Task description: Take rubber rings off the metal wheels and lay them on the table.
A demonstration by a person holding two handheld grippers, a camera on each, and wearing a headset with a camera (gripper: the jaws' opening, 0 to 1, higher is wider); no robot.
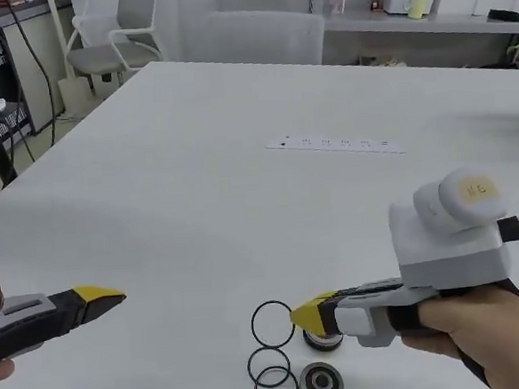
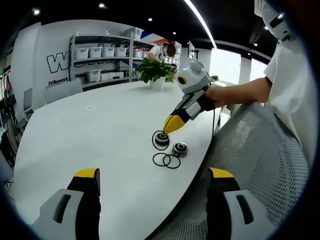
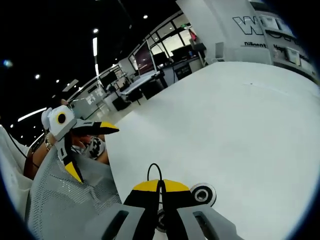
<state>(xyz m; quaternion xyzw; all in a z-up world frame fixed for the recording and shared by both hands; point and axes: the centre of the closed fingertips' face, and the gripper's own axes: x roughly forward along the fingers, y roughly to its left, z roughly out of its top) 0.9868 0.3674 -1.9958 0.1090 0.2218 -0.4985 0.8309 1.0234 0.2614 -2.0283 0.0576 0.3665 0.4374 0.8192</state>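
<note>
Here, in the head view, the near wheel serves as landmark. The far wheel stands just beyond it, partly under the right gripper, whose jaws are together and appear clamped on the rim of the large ring; whether that ring touches the table cannot be told. Two small rings lie overlapping just left of the near wheel, and the left gripper hangs well to its left, jaws wide apart, holding nothing. In the left gripper view, the left gripper shows its tips spread with nothing between them. The near wheel sits close to the table's front edge, with a mesh chair just past that edge. In the right gripper view, the right gripper has its tips meeting, the large ring looping up from between them and a wheel just beside. Judged step: a freed ring is about to be laid down. The next move calls for lowering it flat, left of the near wheel, and parting the jaws. Whether either wheel carries another ring is too small to tell. Open tabletop runs beyond and left of the near wheel as far as the power strip; the front edge is the hazard.
</note>
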